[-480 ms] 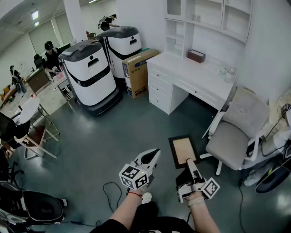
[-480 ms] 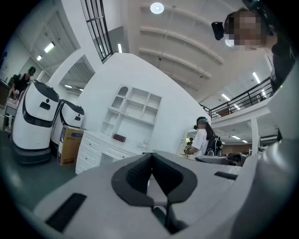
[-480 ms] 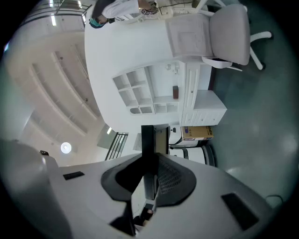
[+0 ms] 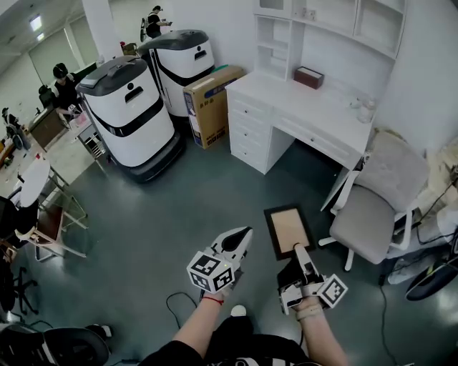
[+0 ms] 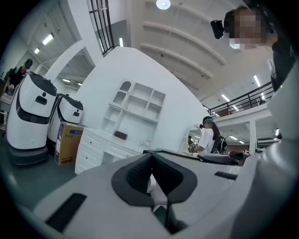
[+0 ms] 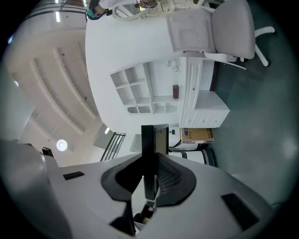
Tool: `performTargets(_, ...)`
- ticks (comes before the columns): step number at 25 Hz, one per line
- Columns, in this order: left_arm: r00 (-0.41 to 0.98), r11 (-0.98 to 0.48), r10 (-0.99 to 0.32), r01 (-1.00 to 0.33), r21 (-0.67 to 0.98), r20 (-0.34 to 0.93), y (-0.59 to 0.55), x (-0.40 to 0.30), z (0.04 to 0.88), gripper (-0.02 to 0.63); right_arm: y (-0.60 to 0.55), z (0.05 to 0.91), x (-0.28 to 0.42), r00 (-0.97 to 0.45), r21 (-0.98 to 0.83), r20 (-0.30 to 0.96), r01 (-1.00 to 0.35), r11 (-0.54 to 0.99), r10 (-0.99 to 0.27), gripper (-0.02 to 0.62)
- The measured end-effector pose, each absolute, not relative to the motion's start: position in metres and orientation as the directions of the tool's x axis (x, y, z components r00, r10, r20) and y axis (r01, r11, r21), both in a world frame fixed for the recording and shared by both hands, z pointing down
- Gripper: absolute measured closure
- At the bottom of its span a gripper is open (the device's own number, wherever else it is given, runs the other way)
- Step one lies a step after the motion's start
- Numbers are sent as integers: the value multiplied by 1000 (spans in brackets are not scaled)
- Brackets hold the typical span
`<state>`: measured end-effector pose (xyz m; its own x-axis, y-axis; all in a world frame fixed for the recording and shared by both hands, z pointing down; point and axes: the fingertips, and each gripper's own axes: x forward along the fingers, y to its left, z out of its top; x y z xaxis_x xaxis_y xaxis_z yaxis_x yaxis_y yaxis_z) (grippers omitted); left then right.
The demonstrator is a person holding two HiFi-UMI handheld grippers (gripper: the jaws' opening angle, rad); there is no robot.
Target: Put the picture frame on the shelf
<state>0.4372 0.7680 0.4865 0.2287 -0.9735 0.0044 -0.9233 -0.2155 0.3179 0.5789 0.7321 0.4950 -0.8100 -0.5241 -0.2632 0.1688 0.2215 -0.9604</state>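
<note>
Seemingly for carrying, the right gripper pinches the dark-rimmed tan picture frame by its near edge between its fingers, well apart from the white shelf, while the left gripper has its fingers pressed together, empty.

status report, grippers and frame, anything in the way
Right gripper shut on picture frame, gripped at its near edge. Left gripper shut, empty. Shelf over white desk ahead; office chair parked beside desk, right of path.
</note>
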Motion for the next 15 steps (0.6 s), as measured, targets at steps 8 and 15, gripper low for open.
performTargets(8,243,-230,-970,-919,320,-2,749,388,490,600,709,488,526,-796,-942,-316,200,268,-516,526)
performTargets(15,239,-231,-971,-920,315,-15,736,356,483,600,686,492,499,-790,-944,-317,206,259,-524,526)
